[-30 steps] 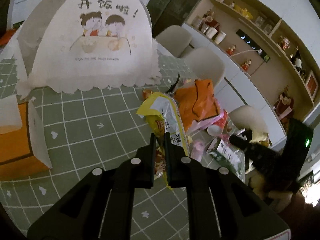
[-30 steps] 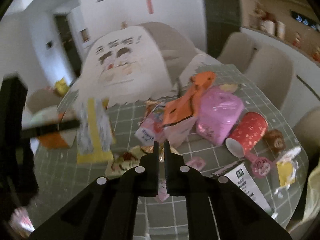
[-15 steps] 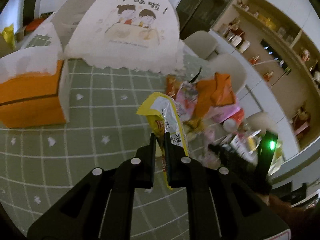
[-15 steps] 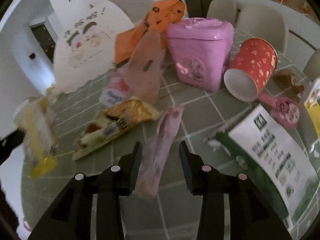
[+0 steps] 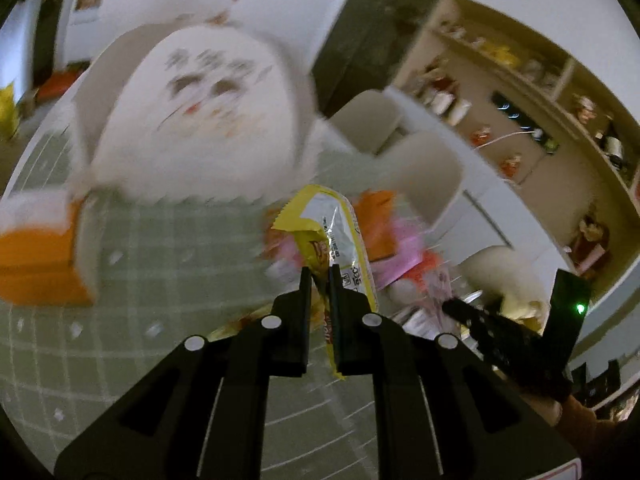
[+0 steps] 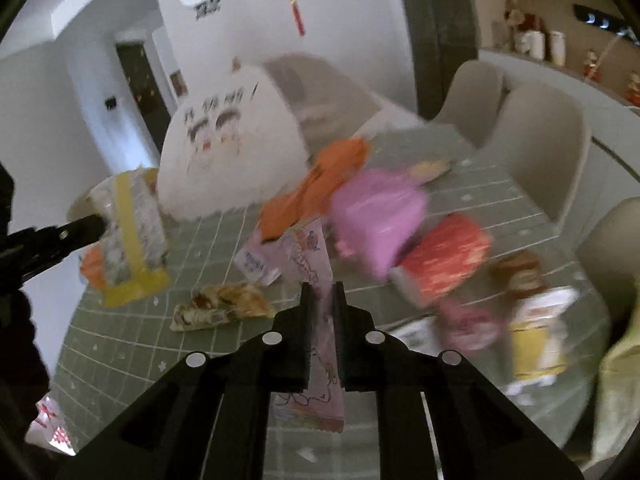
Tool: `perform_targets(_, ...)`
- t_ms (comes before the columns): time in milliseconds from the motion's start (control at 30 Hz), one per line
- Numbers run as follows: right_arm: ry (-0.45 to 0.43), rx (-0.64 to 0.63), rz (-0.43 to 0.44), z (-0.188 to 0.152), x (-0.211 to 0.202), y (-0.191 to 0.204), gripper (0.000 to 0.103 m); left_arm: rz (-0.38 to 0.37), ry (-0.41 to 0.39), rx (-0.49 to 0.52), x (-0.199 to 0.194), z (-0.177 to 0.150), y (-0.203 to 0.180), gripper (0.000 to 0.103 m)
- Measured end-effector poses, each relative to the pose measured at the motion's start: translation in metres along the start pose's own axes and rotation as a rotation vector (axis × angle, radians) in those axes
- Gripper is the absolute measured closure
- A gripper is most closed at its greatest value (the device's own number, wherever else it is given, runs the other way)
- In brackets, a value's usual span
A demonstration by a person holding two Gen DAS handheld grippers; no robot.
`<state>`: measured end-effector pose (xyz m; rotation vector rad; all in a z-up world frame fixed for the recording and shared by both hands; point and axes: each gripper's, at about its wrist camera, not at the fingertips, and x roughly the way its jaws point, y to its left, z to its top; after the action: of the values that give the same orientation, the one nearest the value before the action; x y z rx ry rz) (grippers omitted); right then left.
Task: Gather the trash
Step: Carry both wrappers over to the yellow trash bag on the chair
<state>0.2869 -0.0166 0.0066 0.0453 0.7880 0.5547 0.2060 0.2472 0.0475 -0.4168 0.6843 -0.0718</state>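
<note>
Pink printed snack wrapper (image 6: 316, 280) sits pinched between the closed jaws of the right gripper (image 6: 322, 296), lifted clear of the green grid-patterned tablecloth (image 6: 192, 264). Yellow and silver crinkled wrapper (image 5: 340, 232) is clamped likewise in the left gripper (image 5: 318, 280), standing upright above the cloth.

Right wrist view only: a brown flattened wrapper (image 6: 224, 306) lying on the cloth just left of the fingers, a pink plastic lidded bin (image 6: 376, 212), a red paper cup (image 6: 444, 256) on its side beside it, and the left gripper entering from the left with its yellow wrapper.

Left wrist view only: an orange tissue box (image 5: 40, 256) at far left. The white dome-shaped food cover (image 5: 200, 120) shows in both, blurred.
</note>
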Motion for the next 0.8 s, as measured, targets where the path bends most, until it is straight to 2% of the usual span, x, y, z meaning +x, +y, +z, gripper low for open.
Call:
perform_targets(200, -0.110, 0.005, -0.120, -0.006, -0.082, -0.059, 0.092, -0.131, 0.001, 0.127, 0.031, 0.015, -0.098, 0.095)
perform_targets(367, -0.179, 0.068, -0.263, -0.022, -0.146, -0.136, 0.092, -0.255, 0.041, 0.268, 0.068, 0.006, -0.197, 0.095)
perform_targets(600, -0.232, 0.175, -0.424, -0.054, -0.220, -0.241, 0.092, -0.422, 0.211, 0.424, 0.141, -0.042, -0.337, 0.095)
perform_targets(700, -0.245, 0.213, -0.453, -0.066, -0.241, -0.275, 0.092, -0.448, 0.277, 0.466, 0.173, -0.068, -0.388, 0.095)
perform_targets(800, -0.251, 0.252, -0.460, -0.074, -0.258, -0.312, 0.092, -0.442, 0.337, 0.463, 0.208, -0.086, -0.427, 0.095)
